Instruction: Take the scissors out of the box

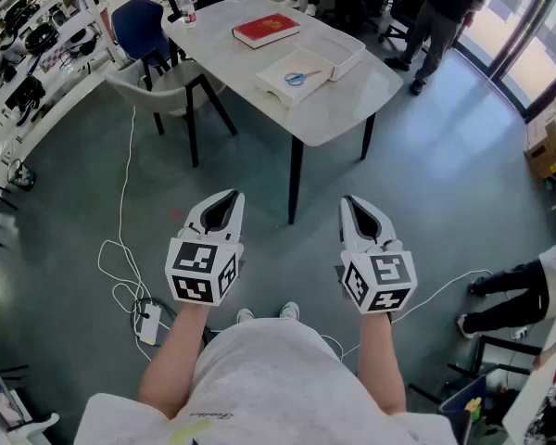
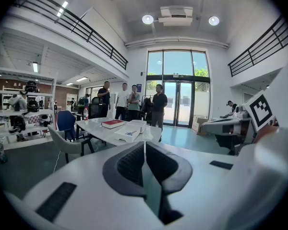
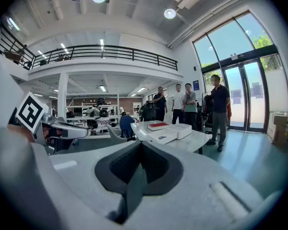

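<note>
Standing well back from one white table (image 1: 334, 119), a person holds two grippers side by side in front of the body. The left gripper (image 1: 230, 195) has its jaws pressed together with nothing between them. The right gripper (image 1: 348, 200) is closed the same way, also on nothing.

One pair of blue-handled scissors (image 1: 295, 78) lies on the table, well ahead of both sets of jaws and roughly between their lines. It rests in the nearer of the two white halves of the box (image 1: 273, 86); the second half sits against it, farther ahead and to the right.

One red book (image 1: 266, 30) lies beyond the box. One bottle (image 1: 187, 9) stands at the table's far left corner. Two chairs, one blue (image 1: 139, 26) and one grey (image 1: 157, 82), sit ahead and left of the left jaws. Four people (image 2: 158, 107) stand beyond the table.
</note>
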Available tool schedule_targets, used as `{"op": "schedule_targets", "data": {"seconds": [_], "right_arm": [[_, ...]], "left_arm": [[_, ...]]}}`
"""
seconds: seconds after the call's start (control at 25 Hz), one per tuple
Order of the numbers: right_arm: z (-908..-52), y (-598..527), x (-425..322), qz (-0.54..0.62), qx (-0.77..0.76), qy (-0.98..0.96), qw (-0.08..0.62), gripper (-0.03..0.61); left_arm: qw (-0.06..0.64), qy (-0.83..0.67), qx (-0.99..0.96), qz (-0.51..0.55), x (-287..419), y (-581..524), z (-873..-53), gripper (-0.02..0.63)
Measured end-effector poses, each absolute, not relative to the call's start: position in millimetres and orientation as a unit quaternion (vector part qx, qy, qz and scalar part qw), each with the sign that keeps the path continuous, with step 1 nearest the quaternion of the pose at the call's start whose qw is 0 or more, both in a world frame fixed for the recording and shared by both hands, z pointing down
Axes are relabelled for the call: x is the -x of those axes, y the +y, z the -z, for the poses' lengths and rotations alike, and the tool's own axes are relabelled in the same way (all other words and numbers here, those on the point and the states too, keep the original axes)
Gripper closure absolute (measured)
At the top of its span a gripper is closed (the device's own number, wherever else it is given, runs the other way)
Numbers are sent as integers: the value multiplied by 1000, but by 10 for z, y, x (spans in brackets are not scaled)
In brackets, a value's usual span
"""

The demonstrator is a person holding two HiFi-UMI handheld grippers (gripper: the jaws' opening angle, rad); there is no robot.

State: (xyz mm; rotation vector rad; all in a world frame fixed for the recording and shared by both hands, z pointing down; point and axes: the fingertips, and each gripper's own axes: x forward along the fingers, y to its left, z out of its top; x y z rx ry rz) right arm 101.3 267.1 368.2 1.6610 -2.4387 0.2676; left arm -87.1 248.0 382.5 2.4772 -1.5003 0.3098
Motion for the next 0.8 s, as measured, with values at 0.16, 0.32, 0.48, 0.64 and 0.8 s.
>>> {"op": "schedule_targets", "data": {"seconds": [0.16, 0.32, 0.48, 0.64, 0.8], "right_arm": [[-3727, 2661, -1051, -91, -558, -819, 94, 574], [-3772, 2604, -1151, -97, -555, -821, 92, 572], [-3805, 2525, -1264, -100, -550, -824, 89, 574], [-3807, 2483, -1362, -102, -542, -829, 90, 574], [-3819, 2398, -1448, -102, -538, -832, 89, 573]], "left_arm": [[116, -515, -843, -104, 862, 2448, -3844, 594], [126, -520, -838, -103, 832, 2377, -3907, 594], [125, -526, -835, -103, 716, 2312, -3941, 592], [123, -524, -836, -106, 563, 2272, -3920, 592], [122, -524, -836, -103, 458, 2201, -3901, 591]]}}
